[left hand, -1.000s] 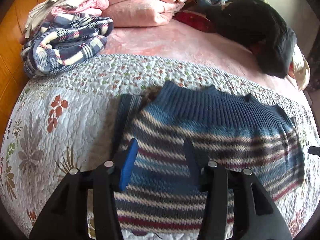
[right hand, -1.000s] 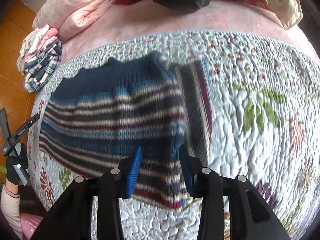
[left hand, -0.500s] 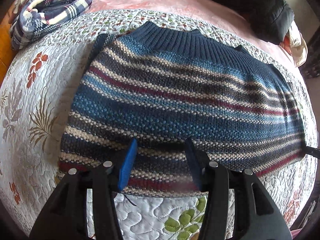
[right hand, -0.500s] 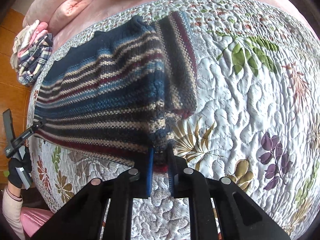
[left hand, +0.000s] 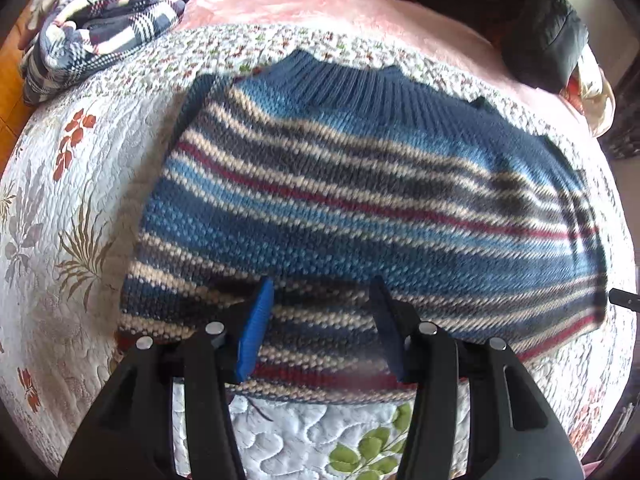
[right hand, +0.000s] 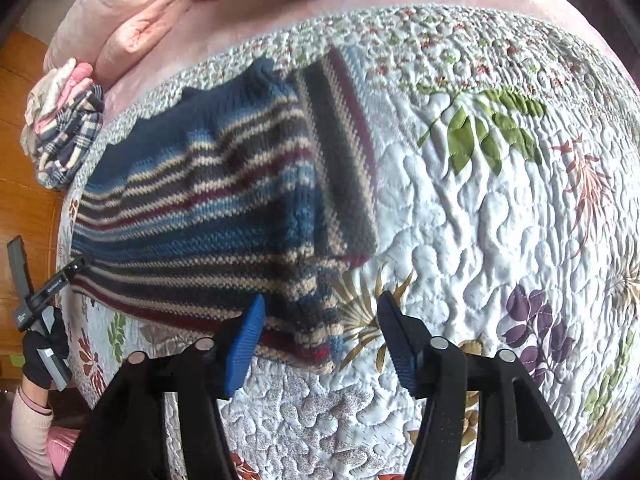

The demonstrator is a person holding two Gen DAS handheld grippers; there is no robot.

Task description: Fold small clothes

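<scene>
A small knitted sweater [left hand: 360,200] with blue, cream, grey and dark red stripes lies flat on the quilted bedspread [left hand: 60,208], its dark blue ribbed collar at the far side. My left gripper [left hand: 320,300] hovers open over the sweater's near hem. In the right wrist view the sweater [right hand: 208,216] lies to the left with one striped sleeve [right hand: 344,168] folded along its right side. My right gripper [right hand: 320,312] stands open just above the sweater's near right corner, nothing between its fingers.
A folded plaid garment [left hand: 104,32] lies at the far left on a pink blanket [left hand: 320,12]. Dark clothing [left hand: 536,28] sits at the far right. Pink pillows [right hand: 132,12] lie beyond the quilt. A gloved hand holding the other gripper [right hand: 40,312] shows at the left edge.
My right gripper, shut on the sweater's near right corner half a second ago, has opened and let it go. Both grippers drew back toward the near hem over the last second.
</scene>
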